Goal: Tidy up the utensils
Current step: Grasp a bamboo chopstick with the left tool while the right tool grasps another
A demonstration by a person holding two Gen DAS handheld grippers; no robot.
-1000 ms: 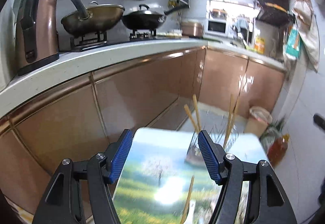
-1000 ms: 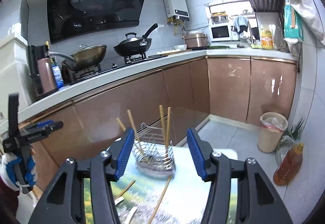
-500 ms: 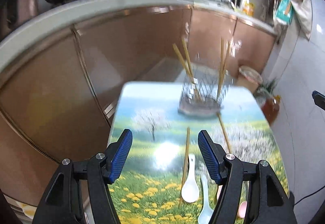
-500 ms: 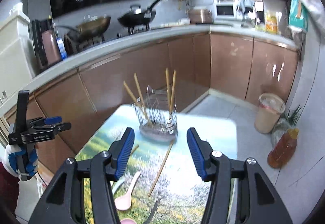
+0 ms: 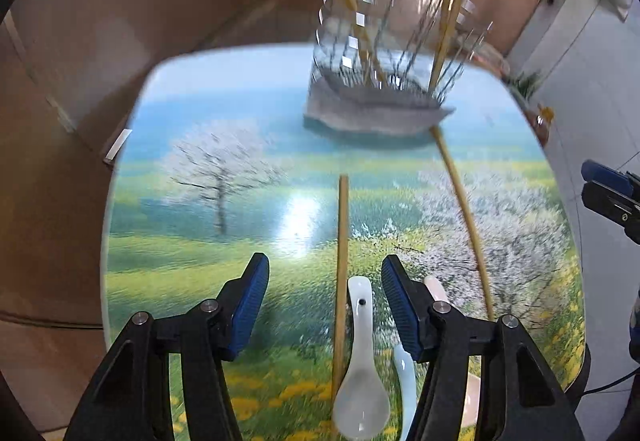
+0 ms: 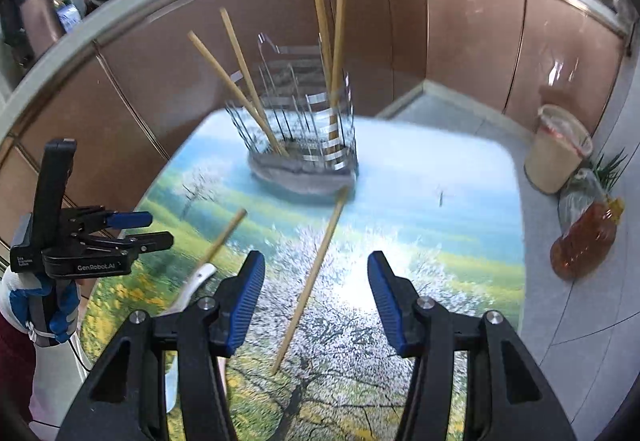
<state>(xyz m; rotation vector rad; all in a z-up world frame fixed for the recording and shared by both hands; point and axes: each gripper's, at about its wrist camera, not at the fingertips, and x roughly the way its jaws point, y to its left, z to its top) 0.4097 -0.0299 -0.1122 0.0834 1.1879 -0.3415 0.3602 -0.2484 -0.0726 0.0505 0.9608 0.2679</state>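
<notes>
Both my claws have dropped toward the desk (image 5: pixel 168 169): left claw (image 5: pixel 325 283) closing, unclenched, over a chopstick (image 5: pixel 342 241) and white spoon (image 5: pixel 362 361); right claw (image 6: pixel 316 273) released above another chopstick (image 6: pixel 308 289)

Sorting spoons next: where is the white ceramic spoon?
In the left wrist view, the white ceramic spoon lies on the table, right of a wooden chopstick.

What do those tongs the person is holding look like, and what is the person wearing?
Both tongs are black plastic frames with silver screws and ribbed blue pads. The left tongs, seen from the right camera, carry white "GenRobot.AI" lettering and a thin dark cable. The hand wears a blue-and-white glove over a dark red sleeve.
</notes>
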